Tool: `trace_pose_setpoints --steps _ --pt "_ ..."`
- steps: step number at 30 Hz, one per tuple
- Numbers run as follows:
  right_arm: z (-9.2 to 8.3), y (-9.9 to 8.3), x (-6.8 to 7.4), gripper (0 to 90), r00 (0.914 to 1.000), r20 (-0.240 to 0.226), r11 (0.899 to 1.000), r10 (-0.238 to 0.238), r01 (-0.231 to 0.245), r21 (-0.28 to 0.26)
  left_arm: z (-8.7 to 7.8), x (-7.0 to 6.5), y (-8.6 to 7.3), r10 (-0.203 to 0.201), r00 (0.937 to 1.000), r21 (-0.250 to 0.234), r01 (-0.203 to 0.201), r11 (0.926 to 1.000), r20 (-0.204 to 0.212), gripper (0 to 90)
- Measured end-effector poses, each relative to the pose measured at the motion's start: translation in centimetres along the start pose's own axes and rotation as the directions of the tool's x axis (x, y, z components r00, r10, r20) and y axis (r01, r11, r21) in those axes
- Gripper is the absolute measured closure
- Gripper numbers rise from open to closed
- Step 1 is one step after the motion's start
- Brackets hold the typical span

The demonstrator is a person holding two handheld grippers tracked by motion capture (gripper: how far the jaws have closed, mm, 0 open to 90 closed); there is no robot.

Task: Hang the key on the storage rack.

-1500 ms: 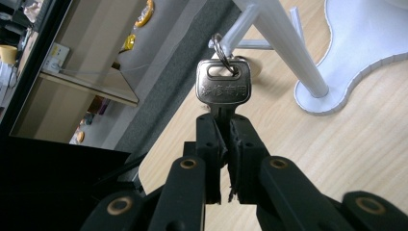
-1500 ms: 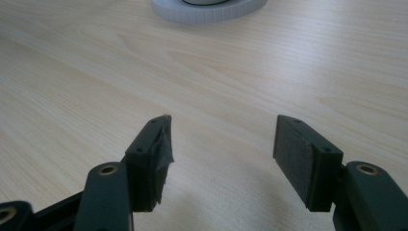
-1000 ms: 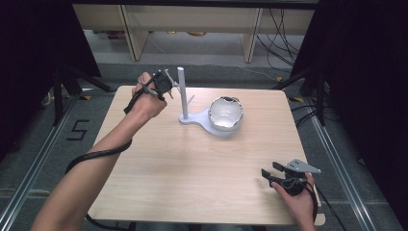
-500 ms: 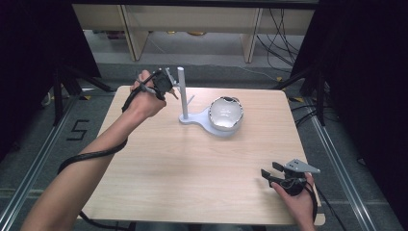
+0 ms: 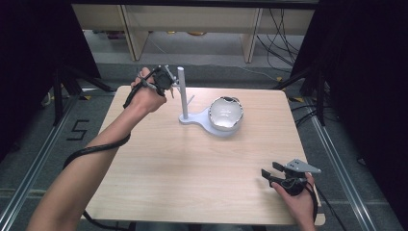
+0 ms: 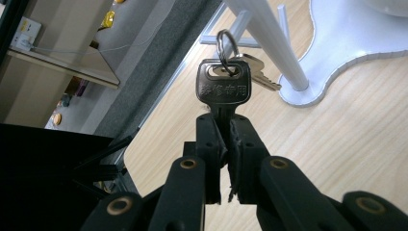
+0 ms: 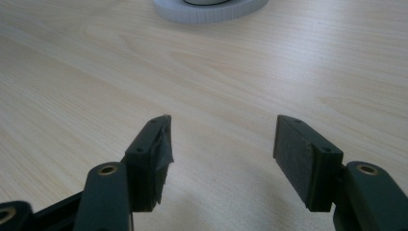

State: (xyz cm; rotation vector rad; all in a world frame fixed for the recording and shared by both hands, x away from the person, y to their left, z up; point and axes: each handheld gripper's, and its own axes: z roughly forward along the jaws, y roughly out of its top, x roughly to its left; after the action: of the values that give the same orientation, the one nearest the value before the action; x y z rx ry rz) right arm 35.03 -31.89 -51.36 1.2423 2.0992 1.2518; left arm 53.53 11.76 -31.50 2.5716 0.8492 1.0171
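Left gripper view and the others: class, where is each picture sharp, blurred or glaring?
Left gripper view: key sharp, shelves behind soft. Right gripper view: tabletop sheen, far stand base blurred. High view: bowl glints, dark surroundings.

Left forearm (image 5: 91,159) stretched far across toward the far left corner, hand (image 5: 144,96) raised, black two-jaw left gripper (image 6: 223,139) pinched tight on something thin between its pads. Right hand (image 5: 296,199) low at the near right corner, black two-jaw right gripper (image 7: 221,154) pointing level, pads (image 7: 298,154) standing wide apart.
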Motion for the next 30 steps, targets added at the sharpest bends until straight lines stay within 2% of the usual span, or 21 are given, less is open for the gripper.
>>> trace_pose_setpoints --steps 6,15,21,23,30 --pt "0.0 0.0 0.0 39.4 1.0000 0.002 1.000 0.002 -0.002 0.000 0.4 0.4 -0.2 -0.005 1.0000 0.017 0.005 0.9998 -0.002 83.5" --pt "0.0 0.0 -0.1 39.4 1.0000 0.000 1.000 0.008 -0.008 -0.001 0.2 0.3 0.2 0.030 0.9989 0.016 -0.030 0.9994 -0.037 83.5" --pt "0.0 0.0 -0.1 39.4 0.9999 -0.001 1.000 0.011 -0.011 -0.008 -0.5 0.3 0.5 0.050 0.9978 0.002 -0.049 0.9988 -0.044 83.6" --pt "0.0 0.0 -0.1 39.5 1.0000 0.000 1.000 0.006 -0.006 -0.001 -0.7 0.2 0.7 0.059 0.9968 -0.018 -0.060 0.9980 -0.053 83.5" --pt "0.0 0.0 -0.1 39.5 1.0000 0.000 1.000 0.008 -0.008 -0.009 -0.4 0.1 1.1 0.060 0.9966 -0.049 -0.063 0.9968 -0.056 83.6"
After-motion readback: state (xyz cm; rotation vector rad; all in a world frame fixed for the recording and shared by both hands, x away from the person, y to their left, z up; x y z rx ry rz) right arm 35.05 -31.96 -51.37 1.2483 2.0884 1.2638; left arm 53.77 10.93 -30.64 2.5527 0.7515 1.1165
